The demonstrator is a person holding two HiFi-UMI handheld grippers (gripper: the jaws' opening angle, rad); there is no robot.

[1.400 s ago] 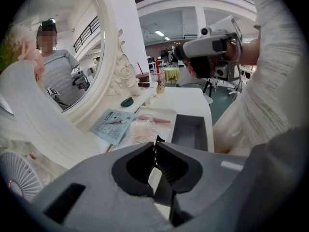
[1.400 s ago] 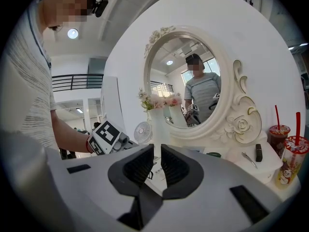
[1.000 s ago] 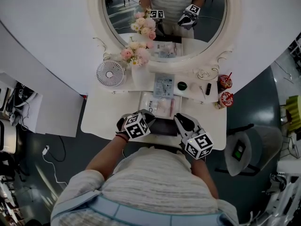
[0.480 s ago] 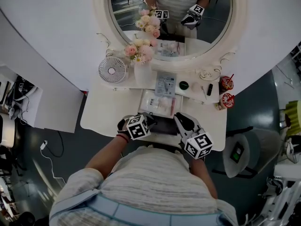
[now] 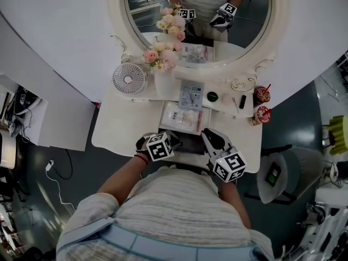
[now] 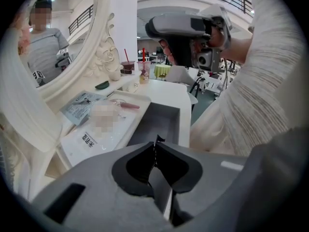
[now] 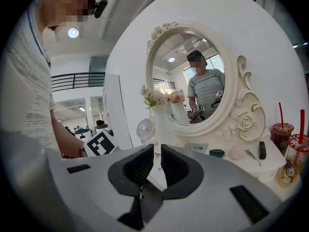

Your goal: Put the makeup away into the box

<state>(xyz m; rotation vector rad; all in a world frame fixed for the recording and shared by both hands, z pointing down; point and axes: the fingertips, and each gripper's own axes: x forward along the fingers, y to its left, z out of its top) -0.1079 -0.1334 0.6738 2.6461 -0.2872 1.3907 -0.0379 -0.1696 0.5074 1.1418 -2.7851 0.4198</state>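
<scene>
The makeup lay on the white counter [image 5: 125,129] just beyond the open grey box [image 6: 159,122]: flat sachets [image 5: 182,118] with a pink stick [image 6: 128,105] resting on them. Farther back sat a green compact [image 5: 212,98] and a black tube [image 5: 241,102].

The sachets looked light, floppy and slick, best pinched at an edge. The stick seemed stiff and likely to roll (grip it across the middle).

The left tongs [image 6: 155,146] were pressed together with nothing seen between them. The right tongs [image 7: 158,153] stood slightly spread and empty.

The counter looked smooth and glossy, crowded by a fan [image 5: 128,79], flowers [image 5: 160,58], an oval mirror [image 5: 244,20] and two red cups [image 5: 261,105] near the right edge.
</scene>
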